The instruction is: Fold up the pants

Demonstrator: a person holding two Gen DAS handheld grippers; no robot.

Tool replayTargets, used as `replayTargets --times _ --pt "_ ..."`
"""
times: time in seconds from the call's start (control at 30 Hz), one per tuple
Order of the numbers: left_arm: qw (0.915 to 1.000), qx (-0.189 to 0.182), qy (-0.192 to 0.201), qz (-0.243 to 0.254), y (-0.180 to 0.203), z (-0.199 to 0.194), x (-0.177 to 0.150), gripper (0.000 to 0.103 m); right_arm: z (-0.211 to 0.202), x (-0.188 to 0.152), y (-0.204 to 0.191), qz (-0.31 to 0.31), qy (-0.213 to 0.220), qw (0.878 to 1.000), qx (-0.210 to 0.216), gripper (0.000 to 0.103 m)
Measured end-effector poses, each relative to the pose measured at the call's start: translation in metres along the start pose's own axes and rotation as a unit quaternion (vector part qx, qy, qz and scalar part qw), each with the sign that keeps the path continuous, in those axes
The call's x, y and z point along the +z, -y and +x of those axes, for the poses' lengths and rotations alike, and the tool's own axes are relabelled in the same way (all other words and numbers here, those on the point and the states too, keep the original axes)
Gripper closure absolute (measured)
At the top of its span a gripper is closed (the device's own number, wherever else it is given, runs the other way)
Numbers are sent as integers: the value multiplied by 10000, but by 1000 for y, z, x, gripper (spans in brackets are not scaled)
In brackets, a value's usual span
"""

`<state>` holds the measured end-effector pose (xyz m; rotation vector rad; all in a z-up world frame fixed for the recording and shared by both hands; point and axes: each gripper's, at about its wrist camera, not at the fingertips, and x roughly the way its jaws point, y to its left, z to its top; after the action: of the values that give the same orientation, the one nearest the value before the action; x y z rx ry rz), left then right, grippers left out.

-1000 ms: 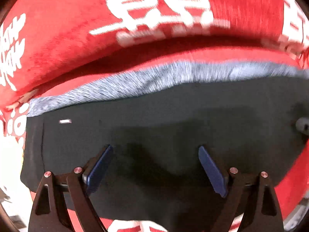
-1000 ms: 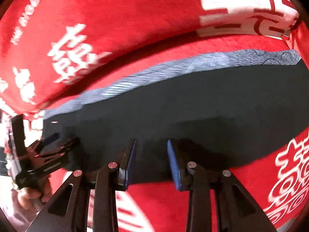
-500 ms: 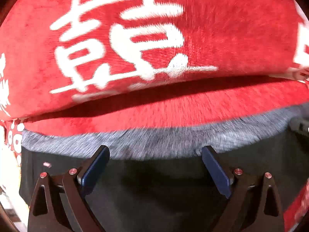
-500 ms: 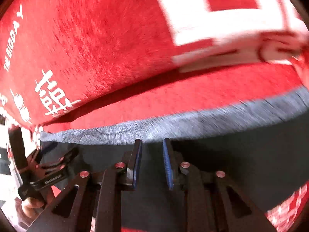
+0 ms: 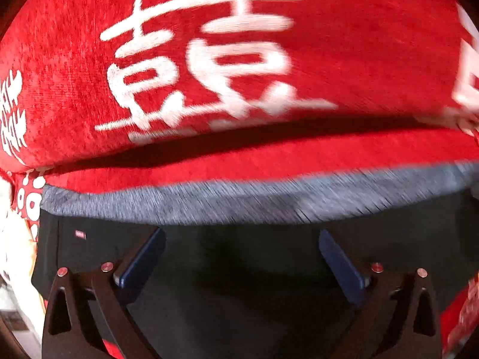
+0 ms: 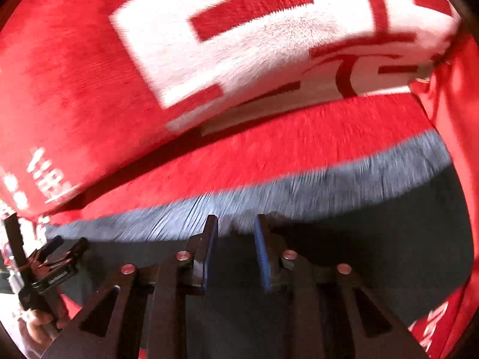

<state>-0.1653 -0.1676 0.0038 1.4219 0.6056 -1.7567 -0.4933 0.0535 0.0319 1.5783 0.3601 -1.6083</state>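
The dark pants [image 5: 239, 257] lie flat on a red blanket, with a grey band [image 5: 239, 200] along their far edge. My left gripper [image 5: 241, 242] is wide open, low over the dark cloth, its fingertips just short of the grey band. In the right wrist view the same pants [image 6: 374, 239] and grey band [image 6: 299, 197] show. My right gripper [image 6: 235, 227] is open with a narrow gap, fingertips at the grey band, nothing between them. The left gripper [image 6: 57, 251] shows at the far left of that view.
A red blanket with white characters [image 5: 209, 59] covers the surface and rises as a thick fold behind the pants. In the right wrist view its white patch [image 6: 254, 45] lies beyond the band. A pale floor strip [image 5: 12, 254] shows at the left.
Both grippers moved forward over the pants toward the grey band, then the left drew back slightly. The right gripper's gap narrowed from a second ago. The left stayed wide open.
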Motion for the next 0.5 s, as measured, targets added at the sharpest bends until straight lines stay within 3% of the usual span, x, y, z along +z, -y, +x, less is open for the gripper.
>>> replayTargets --times 0.13,0.17,0.23,0.5 --pt "9987 70 -275 432 23 5 -40 0 0 -50 -14 -148 -276 9995 -37 69" --pt "9979 98 -431 467 25 9 -51 0 3 -62 -16 -172 -356 9992 -104 69" --pt "9990 14 -371 245 18 3 -66 0 -1 -83 -21 -162 -242 9994 -181 69" --pt "9976 -58 -670 136 -17 1 -74 0 -36 -136 -7 328 -415 9986 -69 63"
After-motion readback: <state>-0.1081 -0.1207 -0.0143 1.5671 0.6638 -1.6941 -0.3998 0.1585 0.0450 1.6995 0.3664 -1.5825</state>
